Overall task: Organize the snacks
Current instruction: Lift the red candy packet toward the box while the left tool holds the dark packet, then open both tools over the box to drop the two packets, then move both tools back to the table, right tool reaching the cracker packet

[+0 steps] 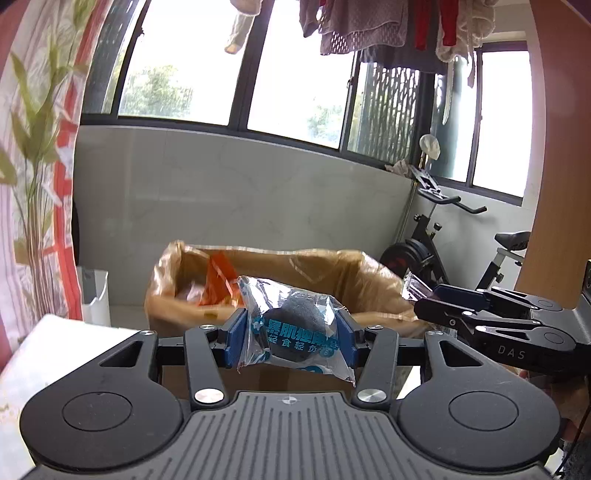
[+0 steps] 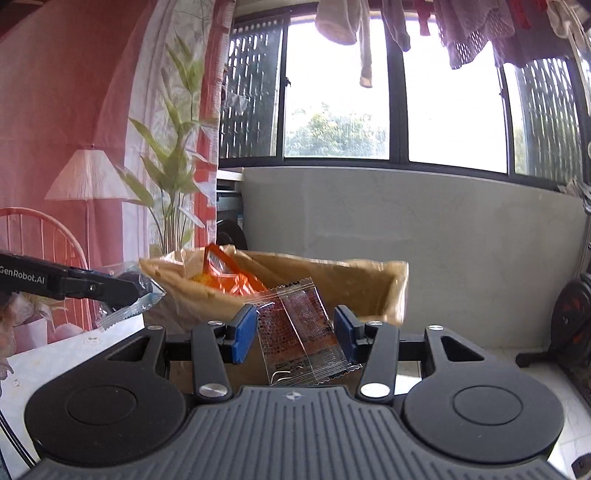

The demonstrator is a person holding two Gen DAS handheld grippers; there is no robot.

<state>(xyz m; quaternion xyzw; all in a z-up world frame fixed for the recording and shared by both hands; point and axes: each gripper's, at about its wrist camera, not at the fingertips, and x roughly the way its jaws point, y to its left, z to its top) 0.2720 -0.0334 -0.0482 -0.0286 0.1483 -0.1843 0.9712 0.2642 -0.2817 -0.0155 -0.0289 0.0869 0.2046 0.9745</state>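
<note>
My left gripper (image 1: 293,334) is shut on a clear packet with a dark round bun and blue print (image 1: 295,328), held in the air before an open cardboard box (image 1: 332,273). My right gripper (image 2: 295,330) is shut on a clear packet of reddish-brown snack (image 2: 301,332), also held just before the box (image 2: 351,280). An orange packet (image 2: 236,280) lies inside the box. In the left wrist view the right gripper (image 1: 436,299) shows at the right with its packet (image 1: 415,286). In the right wrist view the left gripper (image 2: 136,290) shows at the left with the bun packet (image 2: 129,310).
A white patterned table top (image 2: 55,354) lies at the lower left. A grey low wall (image 1: 240,199) under windows stands behind the box. An exercise bike (image 1: 461,240) stands at the right. A curtain (image 1: 37,147) hangs at the left. Laundry (image 1: 388,26) hangs overhead.
</note>
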